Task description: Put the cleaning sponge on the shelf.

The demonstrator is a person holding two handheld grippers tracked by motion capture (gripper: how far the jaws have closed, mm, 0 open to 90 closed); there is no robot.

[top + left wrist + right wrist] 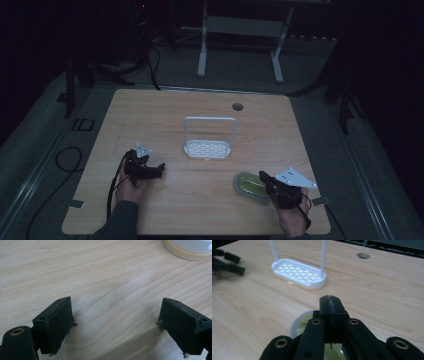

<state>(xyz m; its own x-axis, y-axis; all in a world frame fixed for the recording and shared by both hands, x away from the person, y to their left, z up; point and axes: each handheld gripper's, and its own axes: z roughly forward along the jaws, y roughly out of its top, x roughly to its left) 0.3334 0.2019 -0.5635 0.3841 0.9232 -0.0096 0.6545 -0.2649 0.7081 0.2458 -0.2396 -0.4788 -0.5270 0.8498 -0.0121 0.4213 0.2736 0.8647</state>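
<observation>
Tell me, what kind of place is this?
Probably a lab or recording room: a bare wooden table with a cable hole, cables trailing on the floor, and a white desk frame behind.

pale wood-grain table, white slotted rack, yellow-green dish, black tool

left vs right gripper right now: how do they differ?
The left gripper has its jaws spread wide over bare table; the right gripper has its jaws pressed together. The left gripper holds nothing and has wood between its jaws; the right gripper sits at the rim of a yellowish oval dish, though I cannot tell if it grips it. Both are black, hand-held, and low over the table, each carrying a grey three-cornered plate.
</observation>
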